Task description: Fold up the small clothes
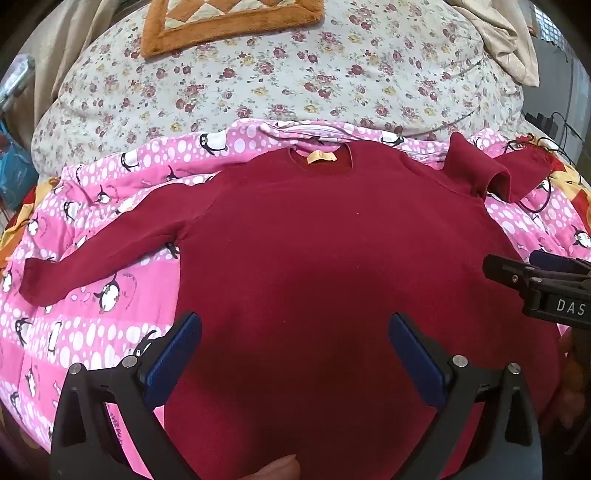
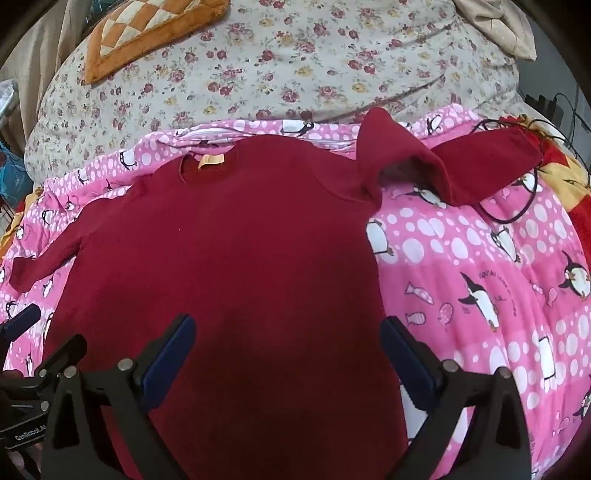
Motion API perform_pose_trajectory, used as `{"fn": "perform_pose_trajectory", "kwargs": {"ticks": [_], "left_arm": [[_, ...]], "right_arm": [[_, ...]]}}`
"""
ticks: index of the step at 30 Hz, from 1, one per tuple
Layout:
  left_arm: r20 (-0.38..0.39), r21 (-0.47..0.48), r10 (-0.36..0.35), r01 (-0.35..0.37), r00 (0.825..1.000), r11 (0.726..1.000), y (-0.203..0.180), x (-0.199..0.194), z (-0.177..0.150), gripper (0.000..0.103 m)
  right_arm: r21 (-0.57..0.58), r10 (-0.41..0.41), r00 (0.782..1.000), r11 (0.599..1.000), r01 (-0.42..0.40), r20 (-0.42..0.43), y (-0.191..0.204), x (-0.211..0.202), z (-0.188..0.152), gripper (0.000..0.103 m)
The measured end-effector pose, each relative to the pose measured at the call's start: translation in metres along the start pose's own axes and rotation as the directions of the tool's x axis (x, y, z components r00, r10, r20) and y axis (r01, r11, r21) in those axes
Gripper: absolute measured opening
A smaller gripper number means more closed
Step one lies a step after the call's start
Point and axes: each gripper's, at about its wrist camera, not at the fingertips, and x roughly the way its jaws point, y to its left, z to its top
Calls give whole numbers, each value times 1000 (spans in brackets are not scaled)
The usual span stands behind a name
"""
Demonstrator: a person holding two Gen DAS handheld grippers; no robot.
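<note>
While the red long-sleeved sweater [image 1: 332, 258] lies flat at frame centre on the pink penguin blanket [image 2: 461, 258], left gripper [image 1: 295, 354] and right gripper [image 2: 288, 350] hover above it, jaws apart, empty.

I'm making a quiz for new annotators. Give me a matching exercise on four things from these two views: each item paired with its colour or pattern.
Items:
1. sweater
2. neck label
3. blanket under the sweater
4. cushion at the far end

Descriptions:
A. pink with white dots and penguins
B. orange plush border around a patchwork centre
C. dark red
D. pale yellow

Pairs: 1-C, 2-D, 3-A, 4-B
</note>
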Motion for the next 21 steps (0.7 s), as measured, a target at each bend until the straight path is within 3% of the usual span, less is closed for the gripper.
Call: {"fn": "perform_pose_trajectory", "kwargs": {"ticks": [21], "left_arm": [[6,-15,-1,1,1000,1000,0,0,-1,89]], "right_arm": [[4,-2,1000,1000,2,-1,0,1,-1,102]]}}
